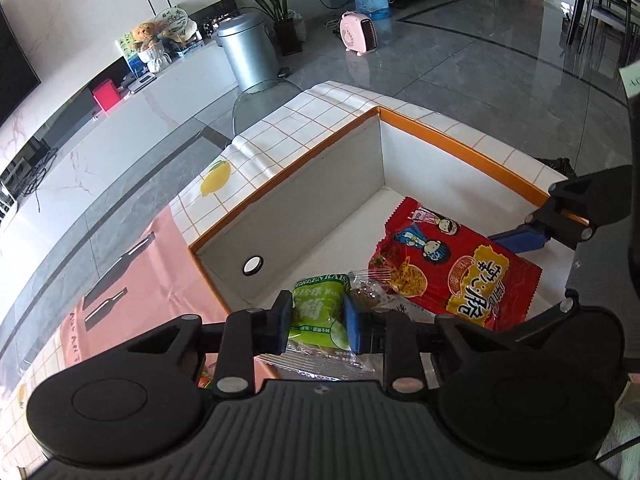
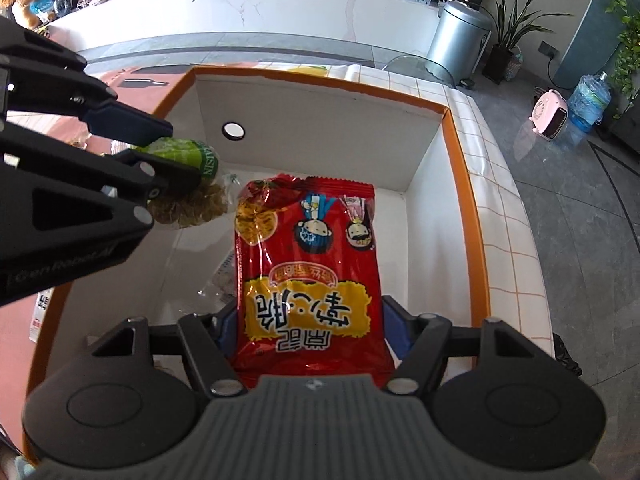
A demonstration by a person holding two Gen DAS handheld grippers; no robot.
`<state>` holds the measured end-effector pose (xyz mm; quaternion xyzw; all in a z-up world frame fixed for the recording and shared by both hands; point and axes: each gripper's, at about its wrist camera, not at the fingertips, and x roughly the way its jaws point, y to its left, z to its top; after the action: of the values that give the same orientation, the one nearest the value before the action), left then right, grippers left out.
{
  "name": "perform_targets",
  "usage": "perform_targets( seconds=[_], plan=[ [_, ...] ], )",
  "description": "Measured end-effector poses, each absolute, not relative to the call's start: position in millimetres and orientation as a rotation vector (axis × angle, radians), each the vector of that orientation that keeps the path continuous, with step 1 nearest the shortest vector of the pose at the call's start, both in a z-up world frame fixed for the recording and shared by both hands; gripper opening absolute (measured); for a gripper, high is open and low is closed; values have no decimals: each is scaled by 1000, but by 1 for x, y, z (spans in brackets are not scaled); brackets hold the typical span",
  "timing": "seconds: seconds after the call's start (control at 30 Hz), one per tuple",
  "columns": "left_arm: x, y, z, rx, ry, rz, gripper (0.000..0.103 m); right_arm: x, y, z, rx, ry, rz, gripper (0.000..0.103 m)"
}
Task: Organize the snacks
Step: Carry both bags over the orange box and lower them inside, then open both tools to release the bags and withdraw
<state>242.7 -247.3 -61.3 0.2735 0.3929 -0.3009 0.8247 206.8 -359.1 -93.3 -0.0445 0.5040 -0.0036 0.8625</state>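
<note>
Left gripper (image 1: 317, 322) clamps the green-labelled clear raisin packet (image 1: 320, 312); right gripper (image 2: 310, 328) clamps the red crinkly noodle-snack bag (image 2: 308, 264); release both low inside the orange-rimmed white cardboard box (image 2: 466, 184), side by side.

red packet (image 2: 310, 264), green packet (image 1: 318, 312), orange-rimmed box (image 1: 460, 142)

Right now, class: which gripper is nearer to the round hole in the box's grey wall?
Left. The left gripper, shut on the green raisin packet, sits just below the round hole. The right gripper holds the red noodle packet farther along the box.
</note>
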Motion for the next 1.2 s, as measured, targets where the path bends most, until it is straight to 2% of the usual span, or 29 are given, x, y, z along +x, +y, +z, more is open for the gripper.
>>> perform_targets(
  seconds=[0.47,0.5,0.73,0.9,1.2],
  plan=[
    [251,-253,-80,609,850,-625,27,208,-364,-100,-120,1081,-20,67],
    [250,-251,-78,604,846,-627,28,208,-364,-100,-119,1080,-20,67],
    [236,-222,-47,501,808,-619,59,208,-358,-96,-112,1073,-14,67],
    [230,-189,-24,397,799,-569,65,216,-346,-93,-135,1069,8,67],
    [235,-129,-20,278,821,-447,66,238,-321,-101,-164,1113,30,67]
  ],
)
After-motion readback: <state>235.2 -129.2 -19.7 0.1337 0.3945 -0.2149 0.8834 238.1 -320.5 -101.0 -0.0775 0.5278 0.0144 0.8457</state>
